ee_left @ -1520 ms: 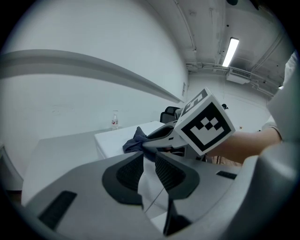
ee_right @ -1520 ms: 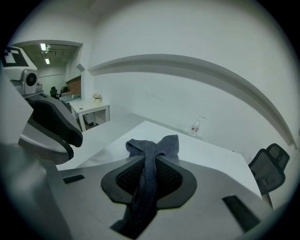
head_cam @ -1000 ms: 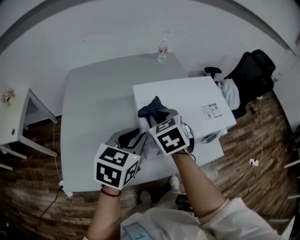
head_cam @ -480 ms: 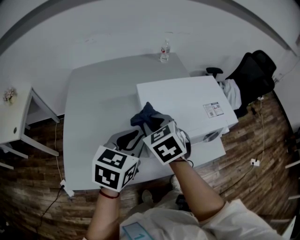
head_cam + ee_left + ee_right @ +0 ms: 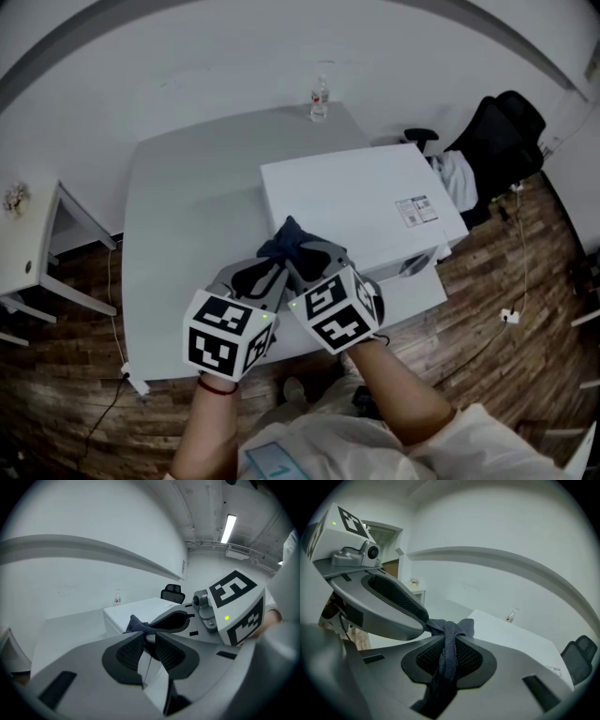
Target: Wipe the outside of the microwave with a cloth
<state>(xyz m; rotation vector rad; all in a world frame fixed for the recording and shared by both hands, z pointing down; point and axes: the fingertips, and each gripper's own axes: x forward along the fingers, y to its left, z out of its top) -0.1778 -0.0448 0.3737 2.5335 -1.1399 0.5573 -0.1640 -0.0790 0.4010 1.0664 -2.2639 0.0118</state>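
The table [image 5: 178, 206] carries the white microwave [image 5: 356, 197]. The left gripper [image 5: 262, 279] hovers just beside the microwave's near-left corner, jaws parted and empty. The right gripper [image 5: 302, 255] clamps the dark cloth [image 5: 289, 236] on that corner's top. Recommended: press the cloth flat and overlap the strokes.

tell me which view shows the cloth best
Right gripper view: the dark cloth runs up the middle, clamped in the right gripper. Head view shows only a bunch; left gripper view, a small tuft.
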